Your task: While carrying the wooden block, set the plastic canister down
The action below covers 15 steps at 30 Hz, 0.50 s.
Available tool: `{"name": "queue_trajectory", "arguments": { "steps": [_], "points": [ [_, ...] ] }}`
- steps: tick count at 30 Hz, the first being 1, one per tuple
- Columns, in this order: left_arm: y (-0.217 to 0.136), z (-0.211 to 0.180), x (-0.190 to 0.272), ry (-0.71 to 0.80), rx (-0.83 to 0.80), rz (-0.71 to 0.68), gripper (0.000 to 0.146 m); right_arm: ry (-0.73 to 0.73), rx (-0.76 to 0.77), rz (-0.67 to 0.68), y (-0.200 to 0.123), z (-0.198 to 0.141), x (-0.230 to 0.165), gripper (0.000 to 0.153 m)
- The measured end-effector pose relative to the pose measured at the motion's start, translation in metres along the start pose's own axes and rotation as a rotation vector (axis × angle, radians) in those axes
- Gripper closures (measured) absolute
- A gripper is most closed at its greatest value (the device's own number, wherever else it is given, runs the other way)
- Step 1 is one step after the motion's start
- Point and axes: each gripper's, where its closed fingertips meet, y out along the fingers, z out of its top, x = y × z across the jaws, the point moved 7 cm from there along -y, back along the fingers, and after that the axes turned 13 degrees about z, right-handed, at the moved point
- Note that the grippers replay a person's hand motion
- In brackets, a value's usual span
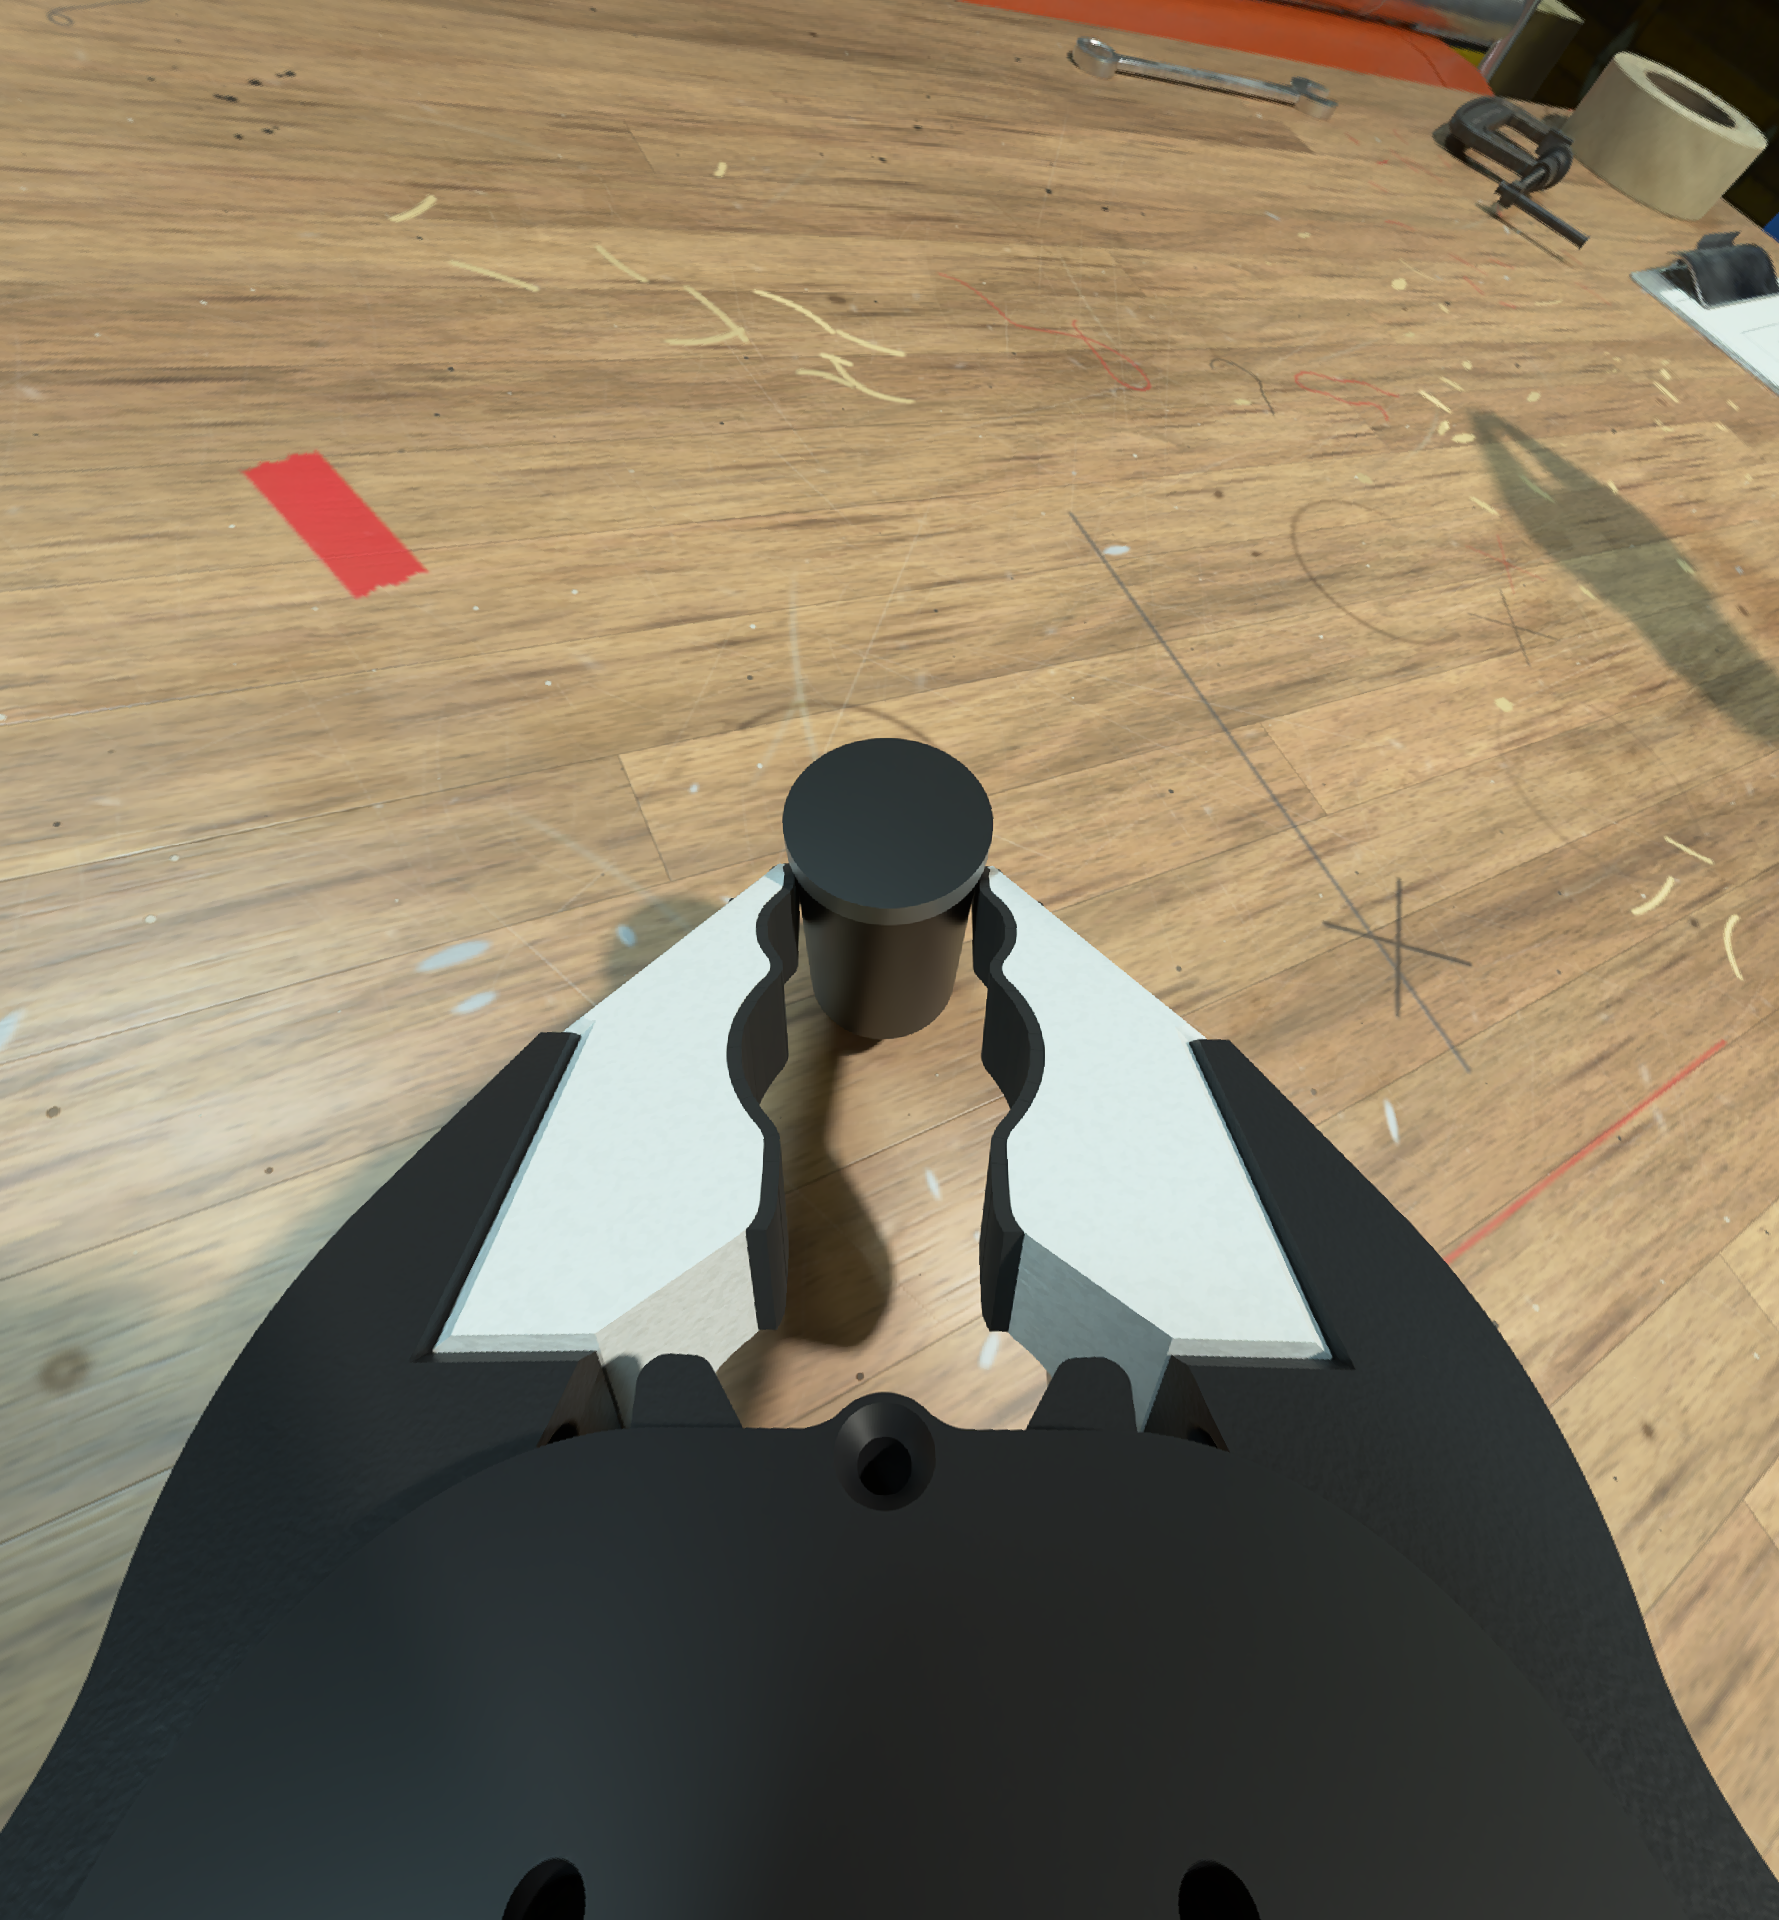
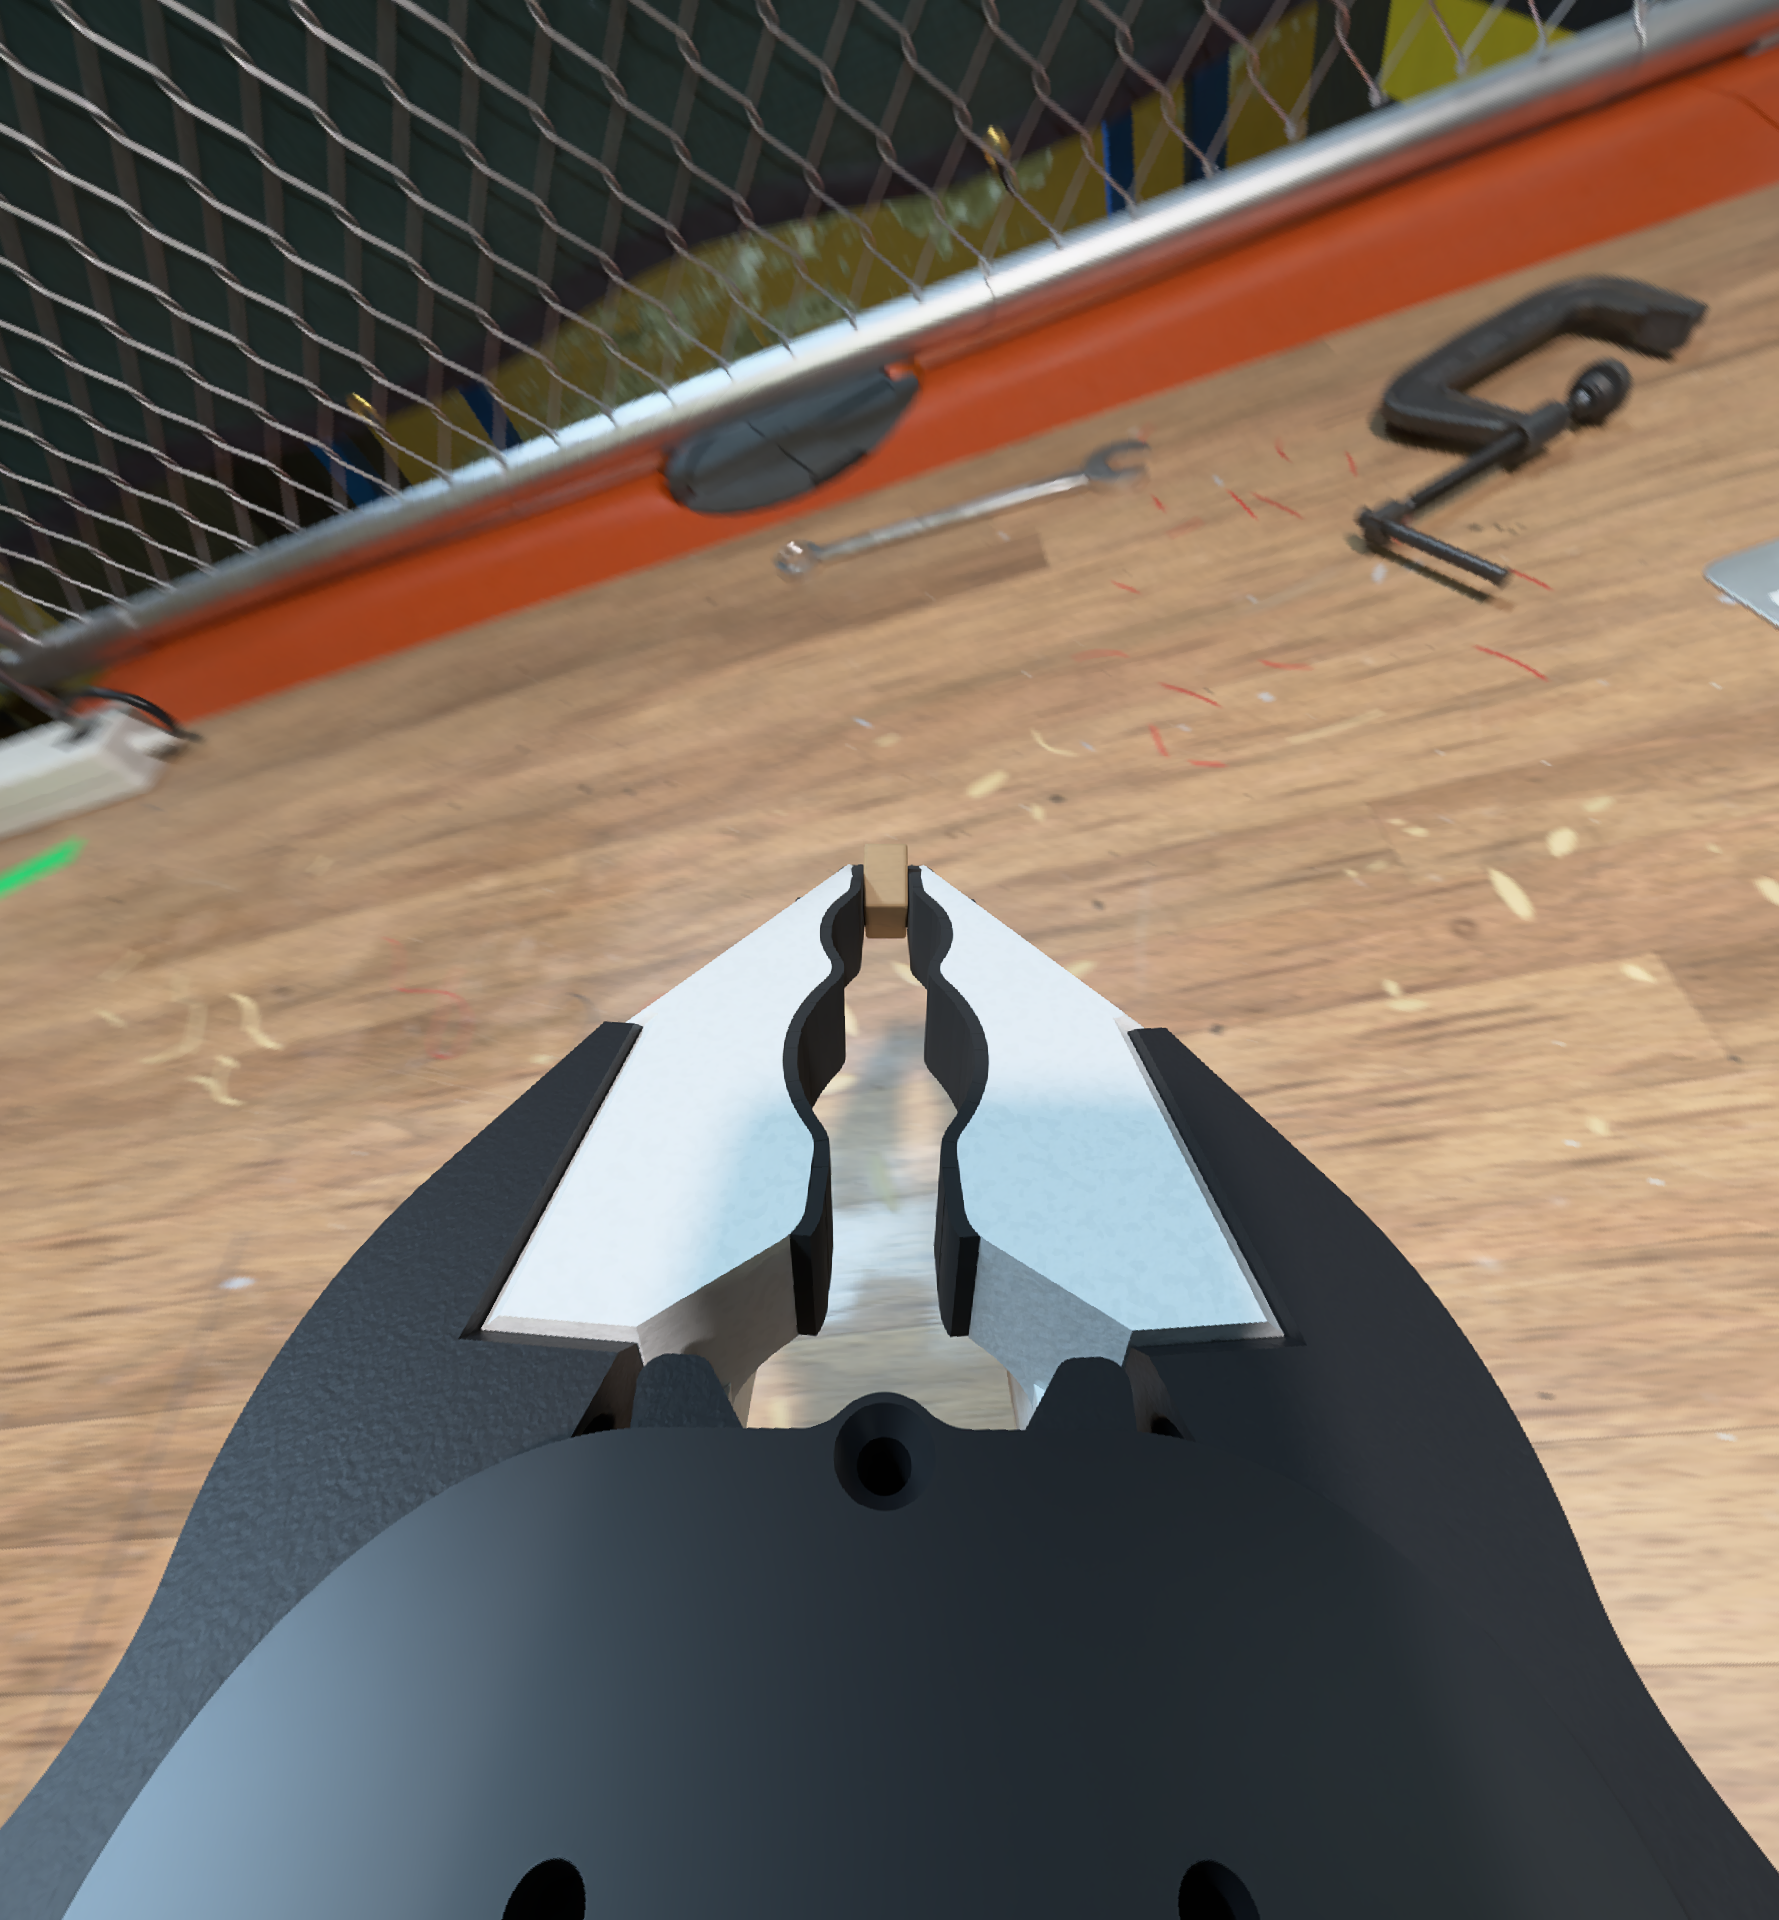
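In the left wrist view, my left gripper (image 1: pixel 887 904) is shut on the black plastic canister (image 1: pixel 886 883), a small upright cylinder with a flat round lid, held between the fingertips above the wooden bench (image 1: pixel 656 623); its shadow lies on the wood below. In the right wrist view, my right gripper (image 2: pixel 885 899) is shut on the small tan wooden block (image 2: pixel 885 891), pinched at the very fingertips and held above the bench (image 2: pixel 1280 1039).
A spanner (image 1: pixel 1202 75) (image 2: pixel 958 509), a black C-clamp (image 1: pixel 1513 156) (image 2: pixel 1508 395), a tape roll (image 1: pixel 1664 130) and a clipboard (image 1: pixel 1778 332) lie at the far right. Red tape strips (image 1: pixel 334 523) mark the bench. An orange rail (image 2: pixel 864 416) and mesh fence (image 2: pixel 449 208) edge it.
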Motion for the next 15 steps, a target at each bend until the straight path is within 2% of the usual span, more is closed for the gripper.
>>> {"name": "queue_trajectory", "arguments": {
  "steps": [7,11,15],
  "points": [
    [0.003,0.0,0.004,0.023,-0.004,-0.004,0.113,-0.027,0.12,0.129,-0.004,0.018,-0.114,0.146],
    [0.003,0.0,0.003,0.025,-0.002,0.003,0.113,-0.023,0.109,0.202,0.017,0.005,-0.174,0.146],
    [0.002,0.0,0.002,0.03,-0.002,0.005,0.113,-0.012,0.07,0.227,0.046,-0.016,-0.209,0.146]
  ]
}}
